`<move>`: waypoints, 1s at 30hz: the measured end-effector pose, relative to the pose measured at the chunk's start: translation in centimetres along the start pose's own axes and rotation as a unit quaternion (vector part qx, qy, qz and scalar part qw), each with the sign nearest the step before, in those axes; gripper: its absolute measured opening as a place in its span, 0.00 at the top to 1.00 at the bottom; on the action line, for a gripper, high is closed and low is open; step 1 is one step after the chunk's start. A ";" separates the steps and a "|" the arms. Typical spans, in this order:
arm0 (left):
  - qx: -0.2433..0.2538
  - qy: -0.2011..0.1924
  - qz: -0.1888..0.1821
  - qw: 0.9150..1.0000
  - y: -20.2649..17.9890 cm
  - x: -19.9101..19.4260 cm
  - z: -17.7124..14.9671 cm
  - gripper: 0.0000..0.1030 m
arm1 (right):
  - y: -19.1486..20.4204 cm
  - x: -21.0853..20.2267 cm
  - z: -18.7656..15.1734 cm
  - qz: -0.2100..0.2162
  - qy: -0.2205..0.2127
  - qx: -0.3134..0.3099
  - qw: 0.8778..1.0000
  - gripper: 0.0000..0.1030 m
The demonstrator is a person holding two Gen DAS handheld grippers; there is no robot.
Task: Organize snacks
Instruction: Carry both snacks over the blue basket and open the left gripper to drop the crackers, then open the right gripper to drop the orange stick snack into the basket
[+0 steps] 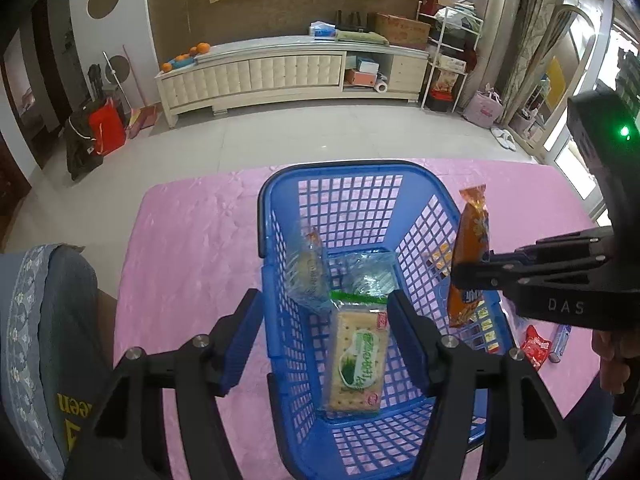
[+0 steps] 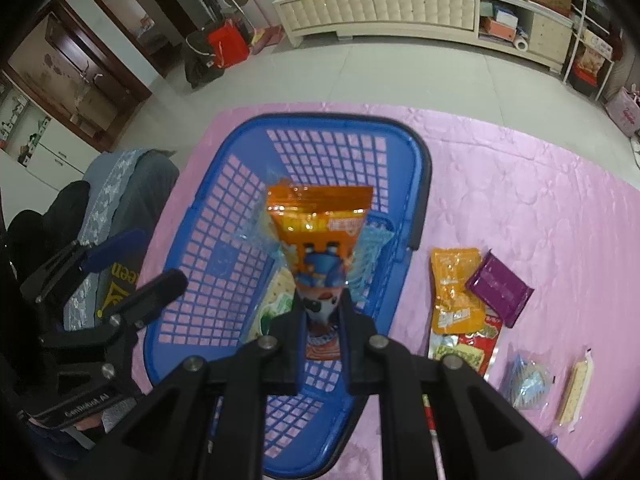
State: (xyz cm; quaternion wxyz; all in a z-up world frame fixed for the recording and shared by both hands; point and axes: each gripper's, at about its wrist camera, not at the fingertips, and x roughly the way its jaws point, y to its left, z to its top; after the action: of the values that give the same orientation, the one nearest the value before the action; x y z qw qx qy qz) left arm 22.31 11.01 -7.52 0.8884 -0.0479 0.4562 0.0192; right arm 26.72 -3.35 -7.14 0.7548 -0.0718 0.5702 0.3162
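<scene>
Right gripper (image 2: 320, 320): pinches orange snack bag (image 2: 320, 240), long axis upright, over blue basket (image 2: 192, 280).
Left gripper (image 1: 324, 332): spread, probably empty, above cracker pack (image 1: 360, 360).

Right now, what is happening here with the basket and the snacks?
A person is sorting snacks into a blue basket on a pink tablecloth. The left tongs stand open above a green cracker pack lying in the basket, beside two clear-wrapped packs. The right tongs are shut on an orange snack bag, held above the basket. More packets, among them a purple one, wait on the cloth beside the basket.
</scene>
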 end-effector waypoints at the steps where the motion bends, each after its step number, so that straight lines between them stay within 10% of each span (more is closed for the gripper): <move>1: -0.002 -0.001 -0.002 1.000 0.0 0.0 0.0 0.40 | 0.0 0.1 0.0 -0.002 0.001 0.004 1.000 0.83; 8: 0.017 -0.011 -0.003 1.000 -1.3 -0.6 -0.5 0.35 | 0.8 -0.2 0.3 -0.061 -0.014 -0.015 0.998 0.63; 10: 0.017 -0.016 -0.006 1.000 -1.5 -1.1 -0.6 0.35 | 1.1 -0.6 0.2 -0.083 -0.023 -0.019 0.996 0.21; 11: 0.016 -0.018 -0.008 1.000 -1.6 -1.3 -0.7 0.33 | 1.2 -1.1 0.1 -0.091 -0.034 -0.023 0.995 0.17; 30: 0.043 -0.043 -0.033 0.998 -8.4 -7.4 -3.5 0.21 | -3.0 -9.8 -7.5 -0.081 -0.093 0.013 0.992 0.17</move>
State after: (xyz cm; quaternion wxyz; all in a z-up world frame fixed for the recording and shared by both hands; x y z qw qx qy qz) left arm 15.85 2.34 -2.93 0.9086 -0.0236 0.4161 -0.0279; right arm 20.83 -13.14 -1.52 0.8284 -0.0784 0.4942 0.2517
